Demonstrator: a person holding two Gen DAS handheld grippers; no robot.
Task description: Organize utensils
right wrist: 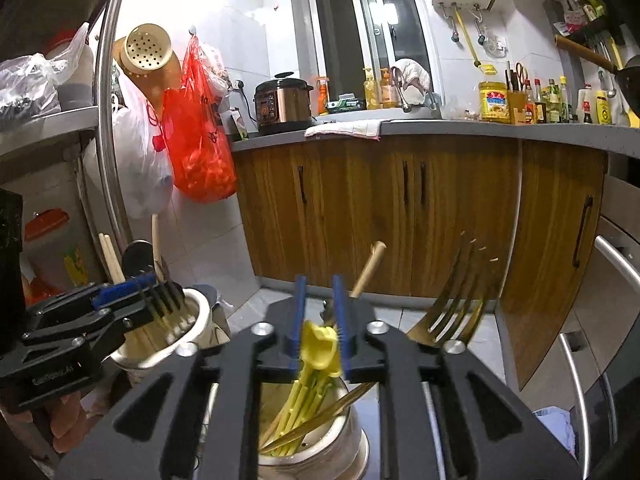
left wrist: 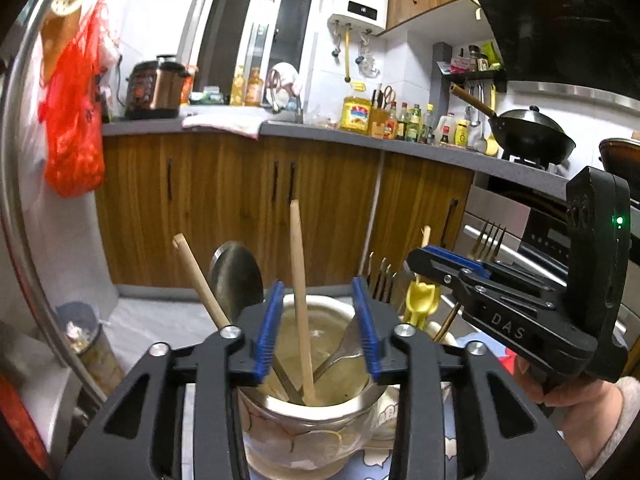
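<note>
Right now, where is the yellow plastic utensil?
In the right wrist view the yellow plastic utensil stands in the steel cup at bottom centre, its head between the right gripper pads, with a gold fork leaning out to its right.

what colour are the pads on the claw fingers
Blue, ribbed pads on black claws; clearest in the left wrist view.

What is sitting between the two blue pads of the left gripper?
A single wooden chopstick stands free between them, inside the metal cup, seen in the left wrist view.
</note>
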